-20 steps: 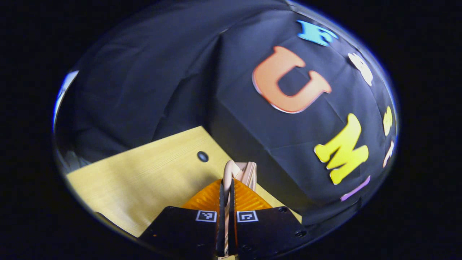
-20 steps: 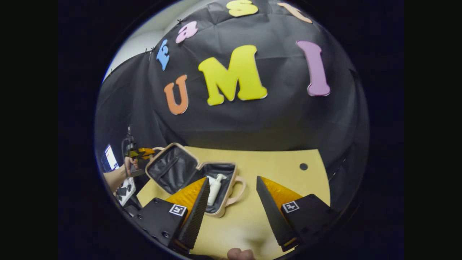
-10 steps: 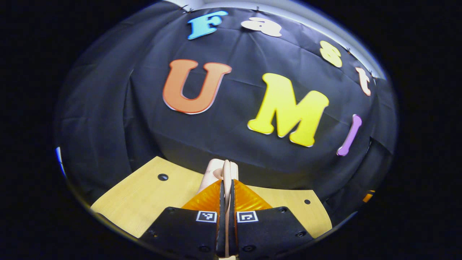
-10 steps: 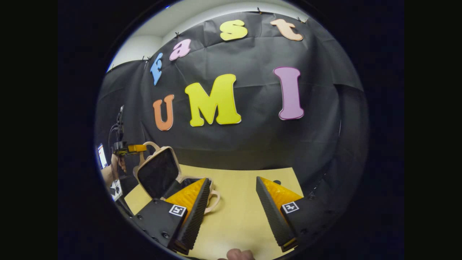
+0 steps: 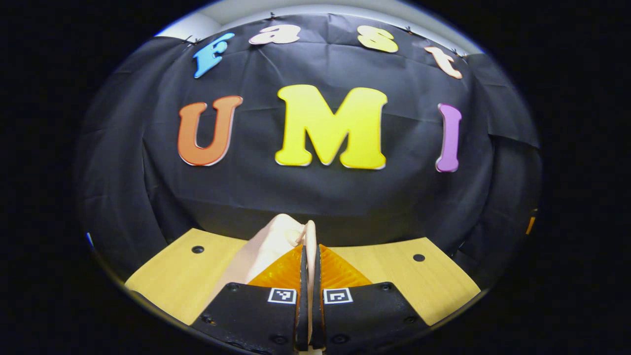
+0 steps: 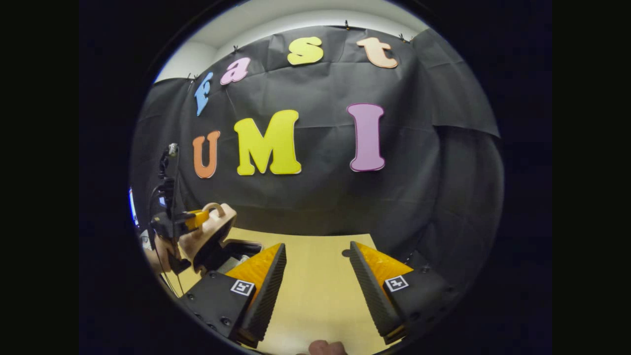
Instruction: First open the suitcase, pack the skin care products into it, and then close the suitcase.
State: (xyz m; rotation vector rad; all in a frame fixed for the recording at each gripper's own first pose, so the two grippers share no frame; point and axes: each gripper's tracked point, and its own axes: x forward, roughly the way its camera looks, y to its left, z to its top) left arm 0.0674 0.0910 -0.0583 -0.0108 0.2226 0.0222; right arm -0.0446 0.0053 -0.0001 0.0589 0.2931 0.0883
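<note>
My left gripper [image 5: 309,246] is shut on the pale pink handle [image 5: 310,235] of the suitcase lid [image 5: 256,254], whose outer shell slopes down to the left of the fingers. In the right gripper view the same left gripper [image 6: 197,217] holds the lid's handle [image 6: 215,207] at the far left, with the lid [image 6: 209,234] tipped over the dark-lined base [image 6: 241,248]. My right gripper [image 6: 318,254] stands open above the wooden table [image 6: 315,291], to the right of the suitcase, with nothing between its fingers. The base's contents are hidden behind the lid and my finger.
A person's hand [image 6: 157,249] holds the left gripper at the table's left edge. The wooden table has small round holes [image 5: 197,249] [image 5: 418,257]. The black cloth wall stands close behind the table's far edge. A fingertip [image 6: 323,347] shows at the bottom.
The left gripper has swung the lid by its handle from wide open toward the base. The right gripper has drawn back and tilted up, so the suitcase has slid toward the view's left edge.
</note>
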